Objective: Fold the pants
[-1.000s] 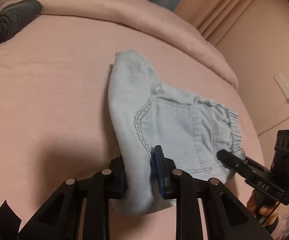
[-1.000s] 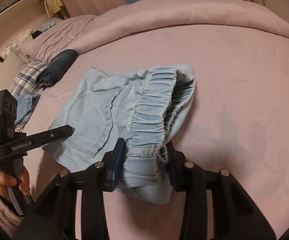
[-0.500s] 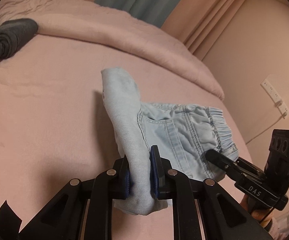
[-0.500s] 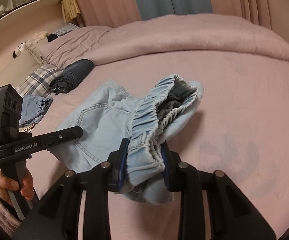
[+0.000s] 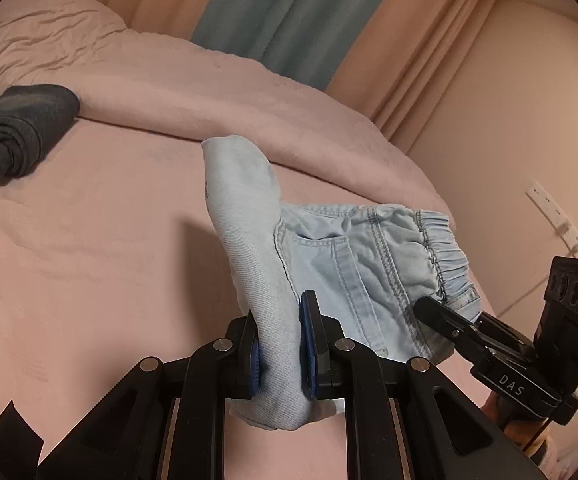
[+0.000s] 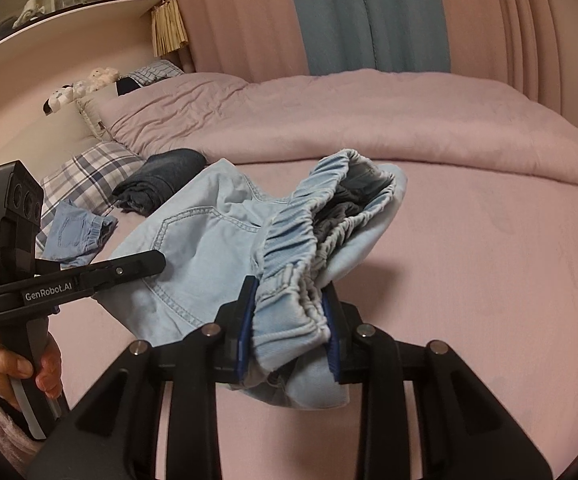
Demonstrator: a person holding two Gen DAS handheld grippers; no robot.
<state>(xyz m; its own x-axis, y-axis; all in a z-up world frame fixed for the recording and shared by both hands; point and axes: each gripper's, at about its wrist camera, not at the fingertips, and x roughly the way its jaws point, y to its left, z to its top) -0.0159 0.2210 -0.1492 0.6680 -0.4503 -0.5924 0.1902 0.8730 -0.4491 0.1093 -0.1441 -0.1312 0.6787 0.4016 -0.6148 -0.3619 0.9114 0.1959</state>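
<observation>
Pants [image 5: 341, 264] lifted higher, both tongs clamped, lower folds hidden

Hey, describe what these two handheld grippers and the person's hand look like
Both grippers are matte black with silver pivot screws and blue finger pads. The left gripper reads "GenRobot.AI" in white on its side; the right gripper reads "DAS" and shows a green light. The left hand is bare, in a fuzzy pink sleeve.
</observation>
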